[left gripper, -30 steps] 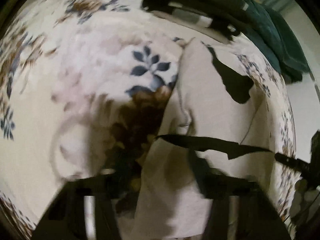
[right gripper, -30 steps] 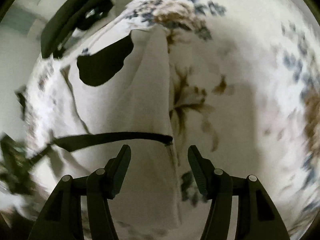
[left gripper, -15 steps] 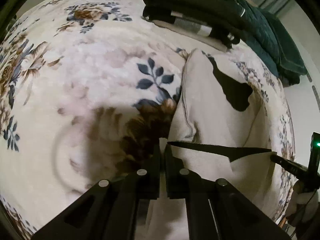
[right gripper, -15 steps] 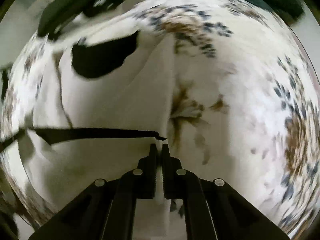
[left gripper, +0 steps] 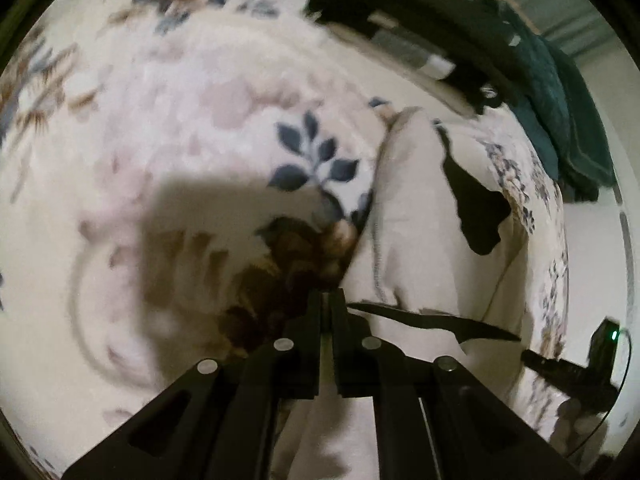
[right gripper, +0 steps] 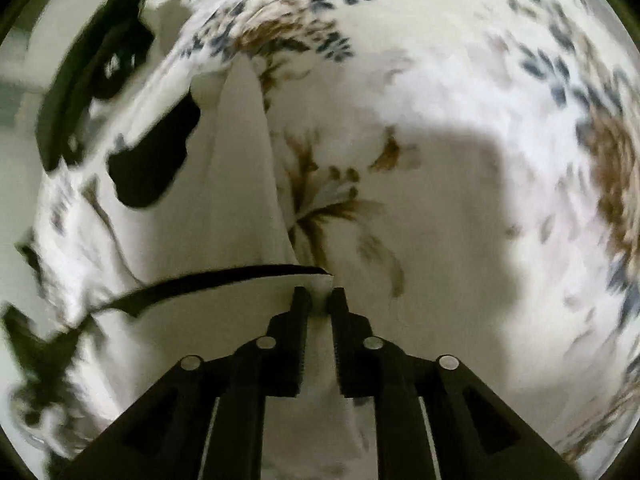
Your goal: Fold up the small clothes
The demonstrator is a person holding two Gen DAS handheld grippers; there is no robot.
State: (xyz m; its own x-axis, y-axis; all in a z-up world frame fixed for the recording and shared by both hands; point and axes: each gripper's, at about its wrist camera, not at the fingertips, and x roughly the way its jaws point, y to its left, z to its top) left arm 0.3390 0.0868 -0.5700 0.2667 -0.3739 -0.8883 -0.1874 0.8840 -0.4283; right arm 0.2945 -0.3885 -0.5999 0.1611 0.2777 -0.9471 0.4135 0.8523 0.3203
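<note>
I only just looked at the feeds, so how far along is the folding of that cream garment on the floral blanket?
Early to middle. Done: a dark folded pile sits at the far edge of the floral blanket, though whether this session folded it is unclear. In hand: the left gripper and the right gripper are both shut on the long edge of the cream garment, which lies narrow and lengthwise. Left: carrying that edge over and finishing the fold.

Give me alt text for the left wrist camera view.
The left gripper, shut, pinches the edge of a cream garment with black patches on a floral blanket. Dark folded clothes sit beyond.
</note>
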